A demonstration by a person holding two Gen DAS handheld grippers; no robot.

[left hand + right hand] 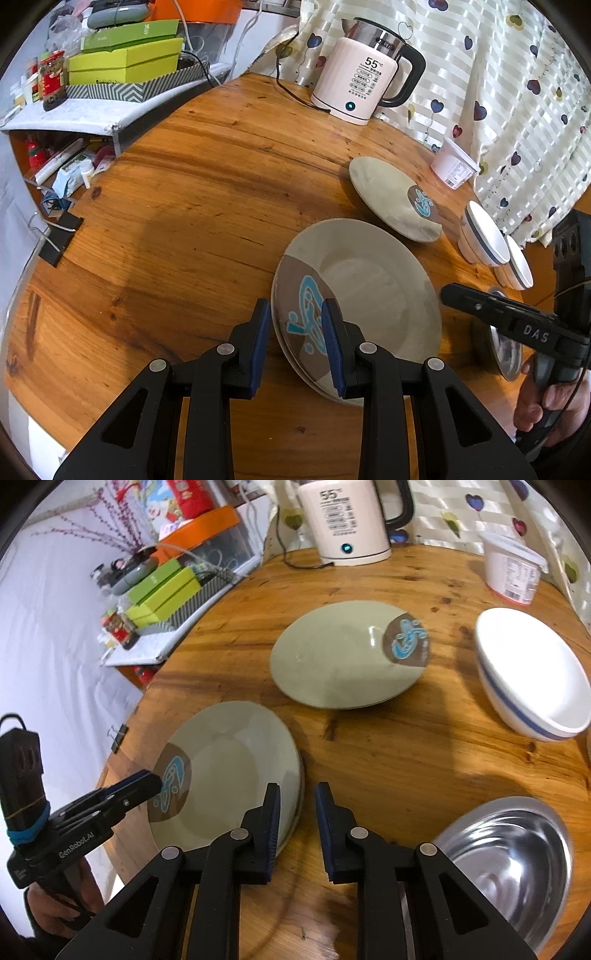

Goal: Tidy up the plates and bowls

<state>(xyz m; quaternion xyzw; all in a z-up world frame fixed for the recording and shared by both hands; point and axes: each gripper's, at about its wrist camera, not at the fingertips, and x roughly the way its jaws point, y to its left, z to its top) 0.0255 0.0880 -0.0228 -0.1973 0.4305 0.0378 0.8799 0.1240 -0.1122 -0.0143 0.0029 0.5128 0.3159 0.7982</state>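
Two grey plates with a blue-and-brown motif lie stacked [369, 295] [229, 768] near the table's front edge. My left gripper [293, 306] [146, 781] straddles the stack's patterned left rim, one pad outside it and one on the plate face, shut on it. My right gripper [295, 788] [447, 291] is narrowed onto the opposite rim, which sits between its pads. A third matching plate [388, 195] [332, 664] lies alone farther back. White bowls with a blue stripe [484, 236] [532, 672] stand nested at the right.
A steel bowl [506, 853] sits at the near right beside my right gripper. A pink kettle [362, 74] with its cord and a yogurt tub [454, 166] stand at the back by the curtain. Green boxes [125, 62] fill a shelf left of the wooden table [184, 221].
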